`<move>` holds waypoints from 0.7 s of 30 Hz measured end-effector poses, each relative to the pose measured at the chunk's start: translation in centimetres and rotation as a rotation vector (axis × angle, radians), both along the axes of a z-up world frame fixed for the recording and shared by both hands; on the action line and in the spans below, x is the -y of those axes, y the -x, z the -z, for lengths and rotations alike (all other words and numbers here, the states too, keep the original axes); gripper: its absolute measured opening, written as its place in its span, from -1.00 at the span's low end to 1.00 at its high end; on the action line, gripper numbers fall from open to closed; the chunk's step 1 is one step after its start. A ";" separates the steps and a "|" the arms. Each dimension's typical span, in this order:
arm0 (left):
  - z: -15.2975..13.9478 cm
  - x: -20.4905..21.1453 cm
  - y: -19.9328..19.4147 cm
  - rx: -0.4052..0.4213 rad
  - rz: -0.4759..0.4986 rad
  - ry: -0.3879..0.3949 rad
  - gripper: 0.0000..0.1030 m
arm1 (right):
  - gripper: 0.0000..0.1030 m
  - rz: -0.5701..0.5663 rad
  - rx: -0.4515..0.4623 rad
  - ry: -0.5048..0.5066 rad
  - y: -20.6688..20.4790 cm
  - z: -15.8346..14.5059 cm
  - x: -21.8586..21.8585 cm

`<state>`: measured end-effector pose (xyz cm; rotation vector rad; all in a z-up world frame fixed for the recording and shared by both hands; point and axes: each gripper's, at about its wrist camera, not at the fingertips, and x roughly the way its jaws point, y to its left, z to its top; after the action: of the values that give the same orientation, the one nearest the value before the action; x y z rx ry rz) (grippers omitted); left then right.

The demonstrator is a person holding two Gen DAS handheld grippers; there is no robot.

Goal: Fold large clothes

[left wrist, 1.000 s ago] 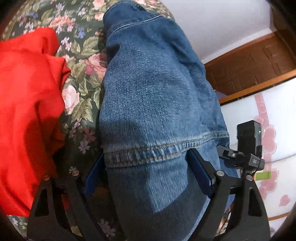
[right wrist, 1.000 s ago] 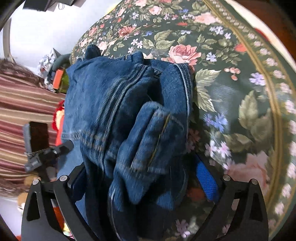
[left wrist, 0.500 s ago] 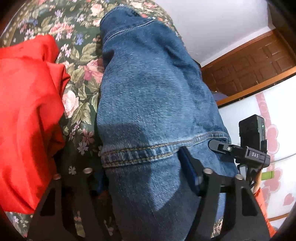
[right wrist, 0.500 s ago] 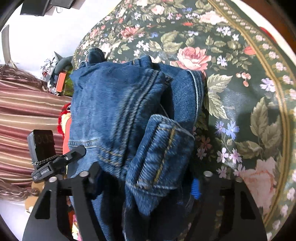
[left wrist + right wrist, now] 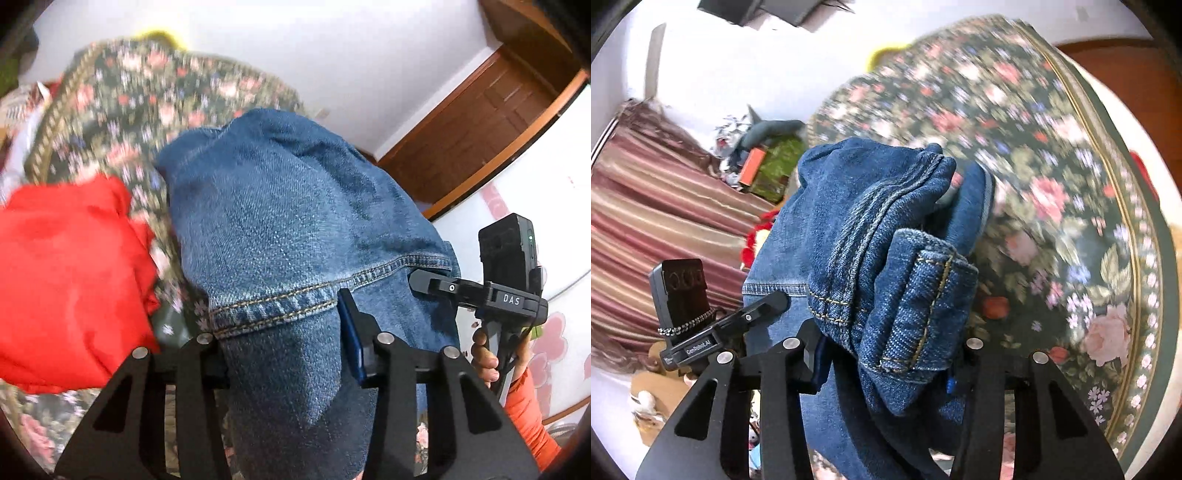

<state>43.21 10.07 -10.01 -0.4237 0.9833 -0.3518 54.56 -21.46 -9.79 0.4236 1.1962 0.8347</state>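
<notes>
Blue denim jeans (image 5: 295, 229) hang lifted over the floral bedspread (image 5: 122, 103). My left gripper (image 5: 284, 332) is shut on a hemmed edge of the jeans. In the right wrist view the jeans (image 5: 857, 236) bunch in thick folds, with a cuffed hem in front. My right gripper (image 5: 886, 354) is shut on that bunched denim. The right gripper also shows in the left wrist view (image 5: 480, 295), beside the jeans. The left gripper shows at the left of the right wrist view (image 5: 713, 332).
A red garment (image 5: 70, 273) lies on the bedspread left of the jeans. The floral bedspread (image 5: 1052, 192) spreads to the right. A striped curtain (image 5: 657, 221) and clutter (image 5: 757, 162) stand at the far left. A wooden door (image 5: 480, 122) is at the back right.
Both grippers have closed on the jeans and raised them off the bedspread. The views have tilted up, showing more wall and room.
</notes>
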 end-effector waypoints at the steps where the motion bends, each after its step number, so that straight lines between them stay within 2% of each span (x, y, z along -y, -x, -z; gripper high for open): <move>1: -1.0 -0.5 0.3 0.022 -0.004 -0.008 -0.14 | -0.19 -0.002 0.018 -0.004 0.2 -1.0 -0.5; 7: -5.9 -4.9 2.6 0.123 -0.048 -0.031 -0.14 | -0.19 -0.033 0.093 -0.033 1.0 -5.1 -4.9; 12: -7.1 -9.5 3.5 0.154 -0.104 -0.033 -0.14 | -0.19 -0.064 0.113 -0.041 1.2 -6.4 -9.3; 16: -6.8 -14.2 3.7 0.154 -0.161 -0.032 -0.15 | -0.19 -0.088 0.106 -0.056 0.8 -5.9 -13.3; 21: -5.3 -19.0 3.6 0.117 -0.215 -0.074 -0.15 | -0.19 -0.120 0.051 -0.053 0.1 -3.2 -18.7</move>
<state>39.64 29.07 -4.72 -0.4326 0.8248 -0.1438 54.47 -2.72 -6.55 0.3741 1.1630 0.9769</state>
